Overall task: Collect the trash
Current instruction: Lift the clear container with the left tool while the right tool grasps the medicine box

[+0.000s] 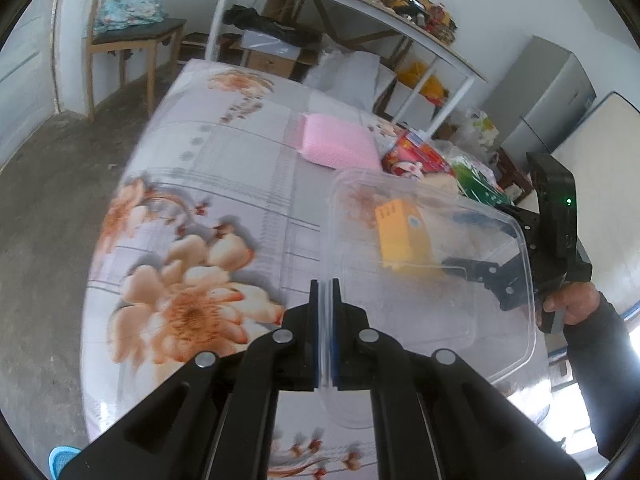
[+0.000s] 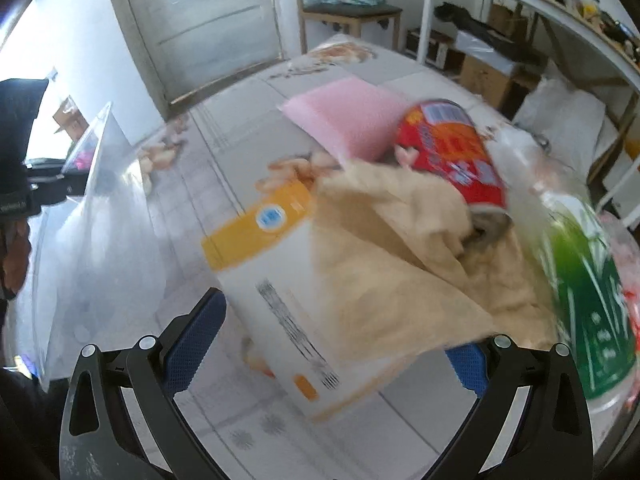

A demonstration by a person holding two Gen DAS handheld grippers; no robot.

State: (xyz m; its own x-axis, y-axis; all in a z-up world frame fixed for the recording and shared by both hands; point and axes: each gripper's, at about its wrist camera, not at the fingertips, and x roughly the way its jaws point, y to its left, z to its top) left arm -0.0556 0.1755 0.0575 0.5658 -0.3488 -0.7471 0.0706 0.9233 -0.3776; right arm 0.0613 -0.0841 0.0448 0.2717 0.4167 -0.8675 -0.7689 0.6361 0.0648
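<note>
jaws of the left gripper (image 1: 325, 334) are pressed together on the near rim of a clear plastic container (image 1: 432, 264), pinching it and holding it up off the bench (image 1: 224, 168). jaws of the right gripper (image 2: 326, 336) are spread wide, nothing between them, blue pads (image 2: 192, 340) showing on both sides.

step in hand, as a judgement: the container is the collector, and the right gripper is lining up on the next piece of trash. closest to it is a white and yellow carton (image 2: 276, 276), lying flat on the floral cloth, long axis running from near right to far left in the right wrist view, yellow end pointing away to the far left. a tan crumpled paper bag (image 2: 404, 256) lies over its right edge. next move likely calls for closing across the carton's short width and clearing the bag first or taking both.

further out: red can (image 2: 452, 156) on its side, open end toward the camera, touching the bag; green packet (image 2: 588, 304) at the right; pink foam sheet (image 2: 340, 116) behind, flat. the container is tilted on edge at the left of the right wrist view, mouth direction unclear. motion blur throughout, so labels unreadable.
</note>
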